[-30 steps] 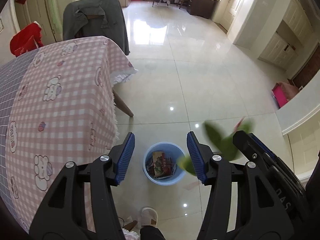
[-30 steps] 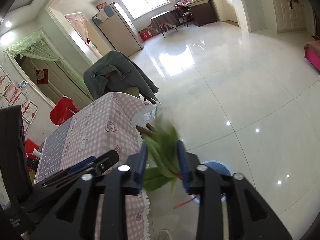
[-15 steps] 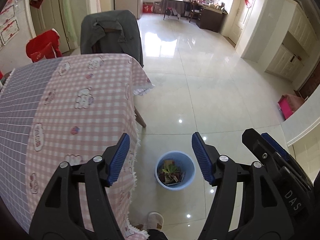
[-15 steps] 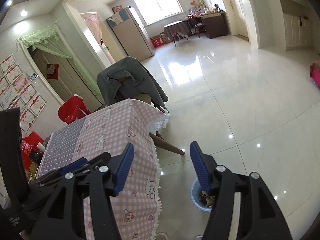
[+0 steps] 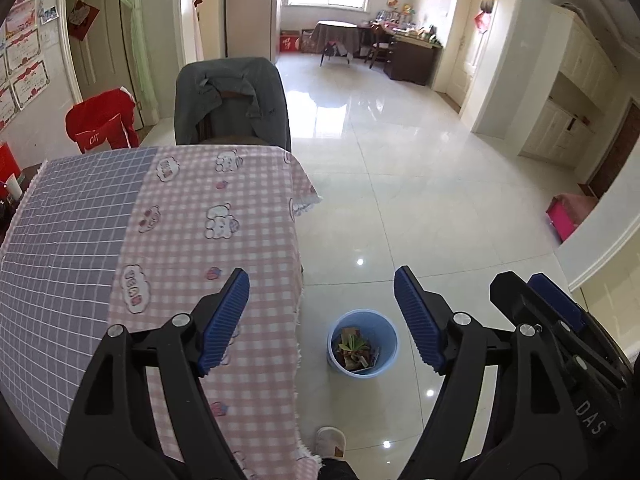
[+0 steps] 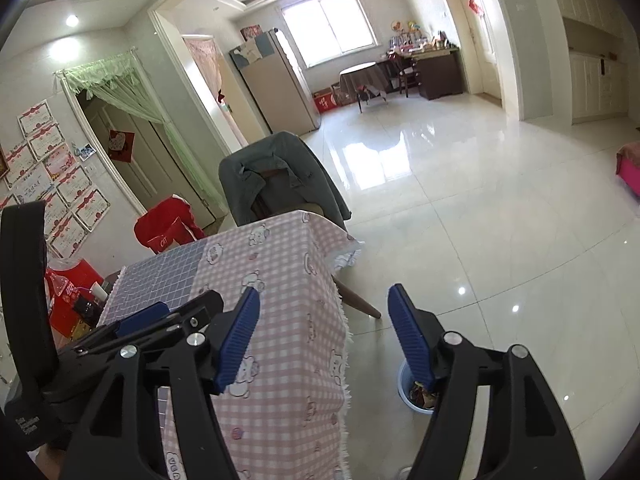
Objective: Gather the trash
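Blue bin (image 5: 362, 344): on floor beside table (image 5: 168, 216), holding green leaves (image 5: 352, 345) and wrappers. Left gripper (image 5: 322, 316), right gripper (image 6: 324, 336): jaws just widened, nothing between them (both above bin). Risk: swinging a gripper into the table edge.

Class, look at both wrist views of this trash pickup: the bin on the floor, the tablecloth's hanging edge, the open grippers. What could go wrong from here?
1. The blue bin stands close to the tablecloth's fringed edge; a low reach could snag the cloth.
2. The person's slipper is near the bin, which might get kicked over, spilling the green leaves.
3. Both the left gripper and right gripper are open and empty, side by side; they could collide.
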Action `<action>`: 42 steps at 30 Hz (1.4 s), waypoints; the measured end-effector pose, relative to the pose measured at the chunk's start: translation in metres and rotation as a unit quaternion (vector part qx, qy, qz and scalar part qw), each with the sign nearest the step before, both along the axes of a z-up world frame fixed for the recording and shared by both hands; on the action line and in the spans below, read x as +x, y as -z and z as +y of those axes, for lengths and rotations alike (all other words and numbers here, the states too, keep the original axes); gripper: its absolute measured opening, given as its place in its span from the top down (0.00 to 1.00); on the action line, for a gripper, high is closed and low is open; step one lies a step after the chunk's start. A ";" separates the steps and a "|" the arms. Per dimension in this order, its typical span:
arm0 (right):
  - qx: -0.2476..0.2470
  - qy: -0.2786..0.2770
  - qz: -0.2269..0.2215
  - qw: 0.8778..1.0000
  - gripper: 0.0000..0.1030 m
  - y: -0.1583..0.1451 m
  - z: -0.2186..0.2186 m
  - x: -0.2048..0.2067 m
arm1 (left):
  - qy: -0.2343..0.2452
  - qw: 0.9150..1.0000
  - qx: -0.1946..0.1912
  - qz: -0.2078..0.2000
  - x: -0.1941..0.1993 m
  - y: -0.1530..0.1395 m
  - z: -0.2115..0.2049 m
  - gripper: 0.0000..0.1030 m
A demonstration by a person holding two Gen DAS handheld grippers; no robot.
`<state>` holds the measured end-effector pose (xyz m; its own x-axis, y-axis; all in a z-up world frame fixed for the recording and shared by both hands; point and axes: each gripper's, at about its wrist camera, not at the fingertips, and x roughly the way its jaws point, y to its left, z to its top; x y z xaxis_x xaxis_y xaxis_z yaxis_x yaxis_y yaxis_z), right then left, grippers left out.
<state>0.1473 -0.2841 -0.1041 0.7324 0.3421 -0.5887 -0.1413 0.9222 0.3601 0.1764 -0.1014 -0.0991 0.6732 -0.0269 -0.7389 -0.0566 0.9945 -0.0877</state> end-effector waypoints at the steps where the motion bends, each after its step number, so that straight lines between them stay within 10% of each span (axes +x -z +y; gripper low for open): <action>1: -0.001 0.001 -0.002 1.000 0.35 -0.003 0.003 -0.004 | 0.002 1.000 -0.001 -0.003 -0.006 -0.004 0.006 0.27; 18: -0.031 0.049 -0.069 0.996 0.24 -0.058 0.067 -0.105 | 0.045 0.996 -0.012 -0.080 -0.098 -0.059 0.062 0.24; 42: -0.035 0.077 -0.092 0.992 0.17 -0.084 0.067 -0.139 | 0.052 0.994 0.013 -0.098 -0.121 -0.090 0.063 0.20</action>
